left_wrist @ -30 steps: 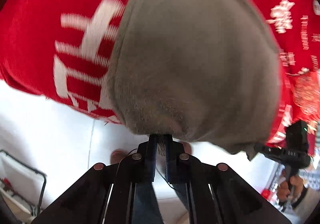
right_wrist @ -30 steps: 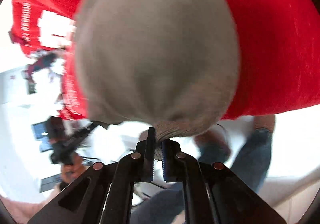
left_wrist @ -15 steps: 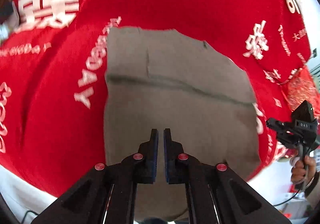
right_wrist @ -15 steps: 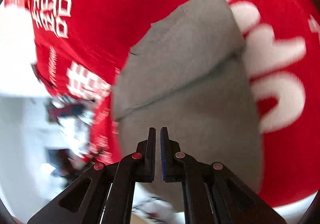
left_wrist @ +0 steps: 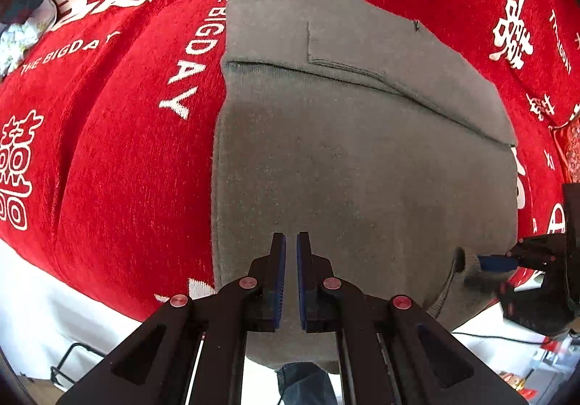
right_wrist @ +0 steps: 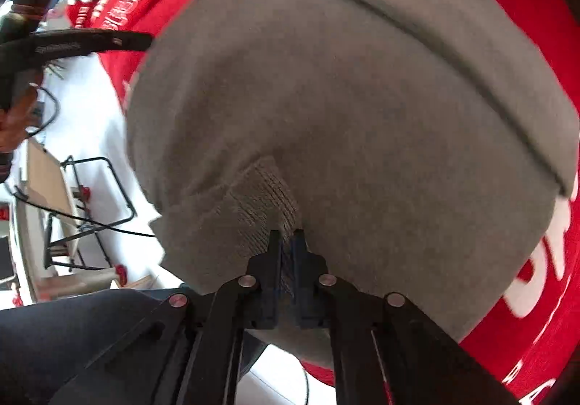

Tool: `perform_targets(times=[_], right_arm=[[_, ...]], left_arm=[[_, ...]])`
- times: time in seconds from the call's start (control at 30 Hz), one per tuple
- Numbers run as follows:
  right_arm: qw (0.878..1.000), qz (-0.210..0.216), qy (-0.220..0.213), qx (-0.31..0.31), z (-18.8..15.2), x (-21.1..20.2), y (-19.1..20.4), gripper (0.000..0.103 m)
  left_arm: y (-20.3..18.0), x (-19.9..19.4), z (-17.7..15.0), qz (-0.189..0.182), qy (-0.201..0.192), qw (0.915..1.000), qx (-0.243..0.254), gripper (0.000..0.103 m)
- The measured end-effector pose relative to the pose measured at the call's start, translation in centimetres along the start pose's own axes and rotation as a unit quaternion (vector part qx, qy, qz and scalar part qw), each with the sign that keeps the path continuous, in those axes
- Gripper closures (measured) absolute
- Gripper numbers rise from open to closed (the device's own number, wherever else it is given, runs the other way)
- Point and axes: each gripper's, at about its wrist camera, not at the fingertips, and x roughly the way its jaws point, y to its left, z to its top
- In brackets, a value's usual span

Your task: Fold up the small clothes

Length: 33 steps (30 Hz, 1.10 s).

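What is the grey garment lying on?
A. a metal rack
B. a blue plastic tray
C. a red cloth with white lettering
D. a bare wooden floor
C: the grey garment is spread on a red cloth printed with white characters and words.

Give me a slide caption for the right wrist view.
Right gripper pinching the ribbed edge of a grey garment spread on a red printed cloth.

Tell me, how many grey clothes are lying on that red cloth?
1. A single grey garment lies folded across the middle of the red cloth, its near corner pinched in the right claw. Others may lie out of view.
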Motion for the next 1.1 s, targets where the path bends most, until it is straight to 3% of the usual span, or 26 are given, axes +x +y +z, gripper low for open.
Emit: perform_targets(times=[0.1,0.17,0.2,0.27,0.33,0.37,0.4,0.47,0.5,0.53,0.6,0.7,0.73,0.77,0.87,1.0,1.1], right_arm=[[0.994,0.002,-0.097,0.051,0.7,-6.0,-2.9,0.099],[0.979,-0.013,-0.150,0.136,0.8,-8.8,-7.5,0.103],[0.965,-0.008,-0.170,0.200,0.7,-9.6,-11.1,0.103],[0.932,0.016,-0.187,0.309,-0.2,-9.5,-17.7,0.103],[0.917,0.063,-0.166,0.358,-0.9,-7.9,-21.2,0.103],[0.916,0.083,-0.162,0.358,-1.1,-7.6,-21.2,0.101],[0.925,0.105,-0.154,0.331,-1.0,-7.4,-20.0,0.098],[0.956,0.101,-0.121,0.247,-0.7,-6.9,-16.3,0.097],[0.970,0.104,-0.093,0.197,-0.4,-5.9,-13.7,0.086],[0.979,0.104,-0.069,0.162,-0.2,-4.8,-11.7,0.065],[0.992,0.096,-0.020,0.085,0.7,-1.6,-7.9,0.054],[0.998,0.055,0.027,0.020,1.6,2.4,-4.7,0.055],[0.997,0.059,0.041,0.014,1.8,3.3,-4.0,0.088],[0.997,0.065,0.051,0.008,2.0,3.7,-3.2,0.096],[0.997,0.040,0.028,-0.067,2.2,1.2,-0.5,0.097],[0.995,0.028,-0.082,0.053,3.0,-5.9,-6.4,0.097],[0.971,-0.014,-0.128,0.199,2.9,-7.3,-14.7,0.097]], left_arm=[[-0.2,-0.7,0.9,0.007,-0.006,0.9999,0.012,0.096],[0.0,-1.5,2.0,0.014,-0.016,0.9996,0.016,0.096],[0.3,-1.9,2.8,0.016,-0.022,0.9995,0.016,0.096],[1.1,-2.8,4.6,0.022,-0.038,0.9990,0.010,0.096],[1.7,-3.5,6.1,0.028,-0.052,0.9983,0.001,0.095],[2.1,-3.8,7.0,0.033,-0.057,0.9978,-0.004,0.082],[2.4,-3.9,7.9,0.041,-0.061,0.9972,-0.010,0.048],[2.5,-4.4,8.8,0.061,-0.077,0.9950,-0.014,0.013],[2.2,-4.5,9.1,0.064,-0.083,0.9945,-0.006,0.013],[1.9,-4.4,9.3,0.063,-0.078,0.9949,0.001,0.013],[1.1,-3.3,9.5,0.061,-0.059,0.9963,0.014,0.013],[-0.6,-1.3,9.1,0.067,-0.021,0.9963,0.048,0.013],[-1.2,-0.9,8.9,0.064,-0.010,0.9958,0.064,0.013],[-1.7,-0.7,8.6,0.065,-0.004,0.9949,0.078,0.013],[-2.4,-0.8,7.9,0.070,0.006,0.9918,0.107,0.013],[-1.0,-1.7,7.8,0.073,0.009,0.9912,0.110,0.013],[0.9,-2.2,8.5,0.079,0.004,0.9924,0.095,0.013]])
